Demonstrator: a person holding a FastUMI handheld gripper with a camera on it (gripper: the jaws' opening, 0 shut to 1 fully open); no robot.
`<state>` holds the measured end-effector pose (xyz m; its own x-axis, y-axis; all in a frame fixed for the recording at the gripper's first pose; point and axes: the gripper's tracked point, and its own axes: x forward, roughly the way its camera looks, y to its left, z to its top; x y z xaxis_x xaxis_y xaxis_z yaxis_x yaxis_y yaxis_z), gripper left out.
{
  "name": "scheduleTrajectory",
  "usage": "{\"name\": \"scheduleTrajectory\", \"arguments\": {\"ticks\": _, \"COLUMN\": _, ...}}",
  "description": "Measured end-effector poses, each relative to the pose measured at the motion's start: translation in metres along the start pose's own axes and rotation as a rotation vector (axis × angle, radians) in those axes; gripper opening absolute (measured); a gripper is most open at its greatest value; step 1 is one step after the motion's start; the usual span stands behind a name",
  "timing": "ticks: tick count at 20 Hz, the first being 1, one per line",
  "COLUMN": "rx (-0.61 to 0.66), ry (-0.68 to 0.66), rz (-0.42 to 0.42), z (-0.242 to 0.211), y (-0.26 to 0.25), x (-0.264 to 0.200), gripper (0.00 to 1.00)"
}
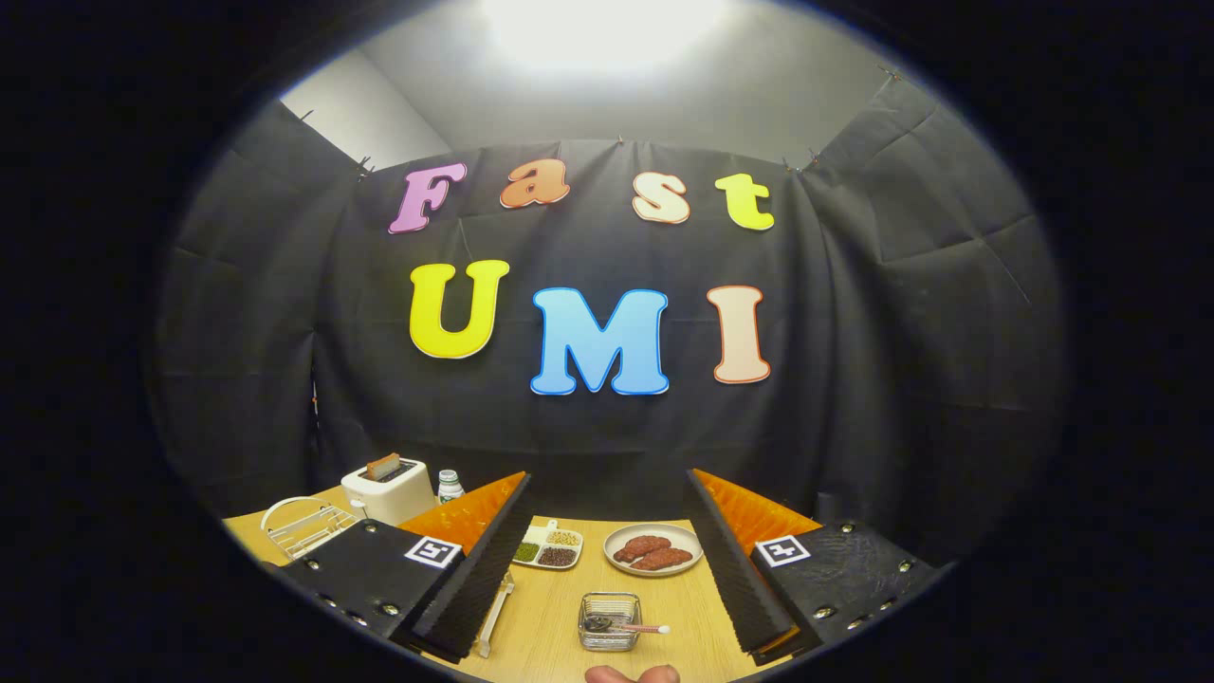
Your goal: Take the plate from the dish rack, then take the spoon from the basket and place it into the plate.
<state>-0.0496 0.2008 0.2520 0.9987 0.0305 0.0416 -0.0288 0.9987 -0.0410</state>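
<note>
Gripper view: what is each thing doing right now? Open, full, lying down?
gripper: jaws wide open, holding nothing
basket: upright between the jaws, spoon inside
spoon: lying across the basket
plate: flat on the table, food on it
toaster: slice sticking up
dish rack: plate not visible in it

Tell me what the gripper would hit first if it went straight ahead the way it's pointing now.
Probably nothing on the table: the gripper, jaws open and empty, points above the basket and plate, toward the booth's wall, though depth is unclear.
</note>
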Motion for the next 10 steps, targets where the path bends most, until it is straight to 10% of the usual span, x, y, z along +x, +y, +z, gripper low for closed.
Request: {"name": "scheduleTrajectory", "arguments": {"ticks": 10, "rx": 0.062, "ry": 0.305, "rz": 0.049, "z": -0.031, "y": 0.061, "x": 0.031, "gripper": 0.97}}
